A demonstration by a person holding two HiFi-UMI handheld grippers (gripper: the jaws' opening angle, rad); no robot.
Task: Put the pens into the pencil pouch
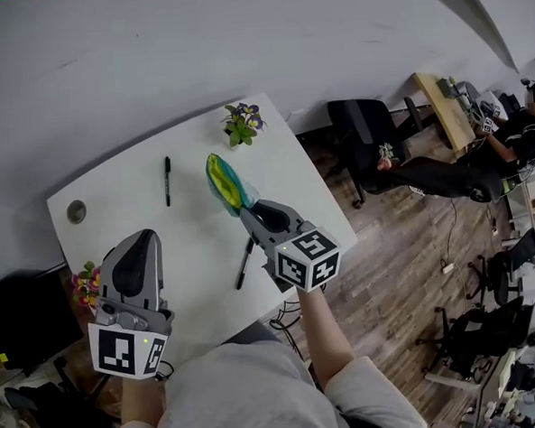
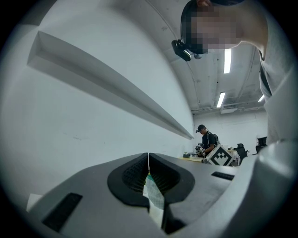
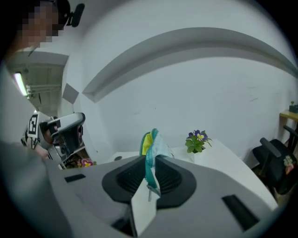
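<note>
Head view: my right tool grips pouch, held above table. One pouch. Two pens on table: far pen, near pen.

Left gripper view: my left tool closed; pale strip low between pads, unclear what.

Right gripper view: pouch pinched at zipper edge. Likely soft, light, floppy. Pens likely stiff and rolling; take mid-barrel.

the white table is bare through its middle, between a black pen nearer the wall and a second pen by the front edge. the pencil pouch, clamped in the right gripper, stands over the centre-right, and a potted flower blocks the far corner. the left gripper covers the front left.
</note>
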